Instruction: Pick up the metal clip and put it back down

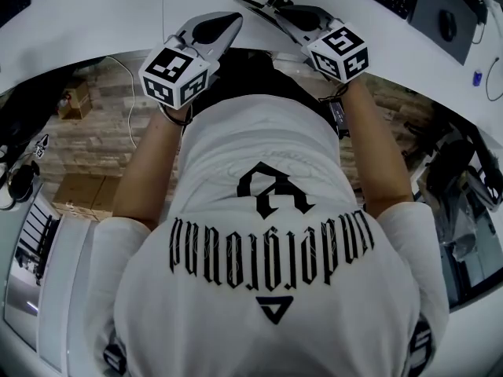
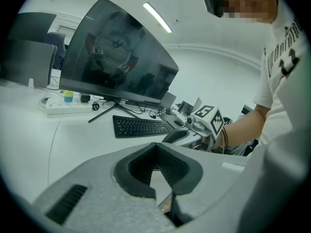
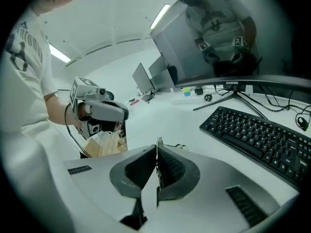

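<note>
I note the right gripper (image 3: 156, 154) clamped on the thin metal clip (image 3: 159, 141), its tip showing past the jaws over the white desk (image 3: 160, 115), the left gripper (image 2: 156, 147) closed empty; I judge the clip light, stiff, slippery, best pinched flat.

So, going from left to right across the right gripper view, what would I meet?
The shirt → left gripper → clip → keyboard.
</note>
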